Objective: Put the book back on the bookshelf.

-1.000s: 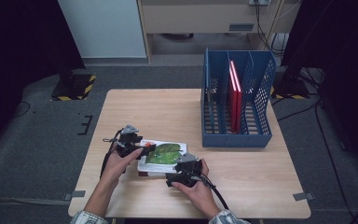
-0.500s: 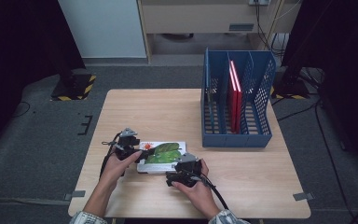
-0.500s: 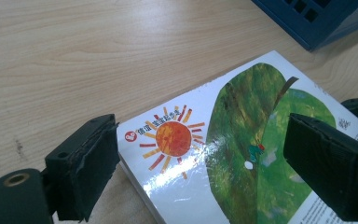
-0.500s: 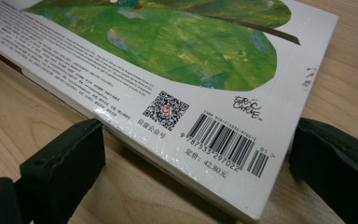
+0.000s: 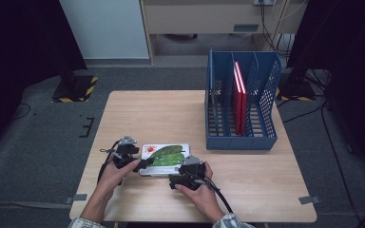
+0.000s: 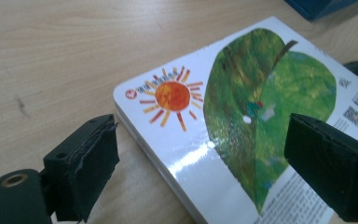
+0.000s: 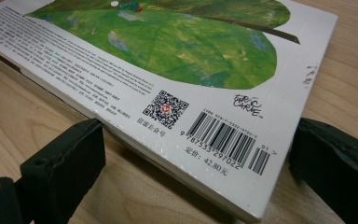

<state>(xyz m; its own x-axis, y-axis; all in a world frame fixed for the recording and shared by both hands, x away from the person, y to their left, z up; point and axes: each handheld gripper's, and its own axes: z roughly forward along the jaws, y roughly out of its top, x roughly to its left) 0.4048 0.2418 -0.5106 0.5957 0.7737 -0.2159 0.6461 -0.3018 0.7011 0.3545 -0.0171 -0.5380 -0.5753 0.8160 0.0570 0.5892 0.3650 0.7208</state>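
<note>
So the left tongs (image 5: 142, 164) sit spread wide at the book's (image 5: 165, 154) left end, with the book flat on the worktop (image 5: 171, 114) near its front edge. Right tongs (image 5: 180, 171) are gaping too, around its barcode corner, and a blue file rack (image 5: 242, 102) stands well off to the right.

Green-leaf picture book (image 5: 165, 159) — flat, near table's (image 5: 171, 114) front edge.

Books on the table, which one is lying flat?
The white book with the green leaf cover, flat on the wooden table; the red books stand upright in the blue file rack.
</note>
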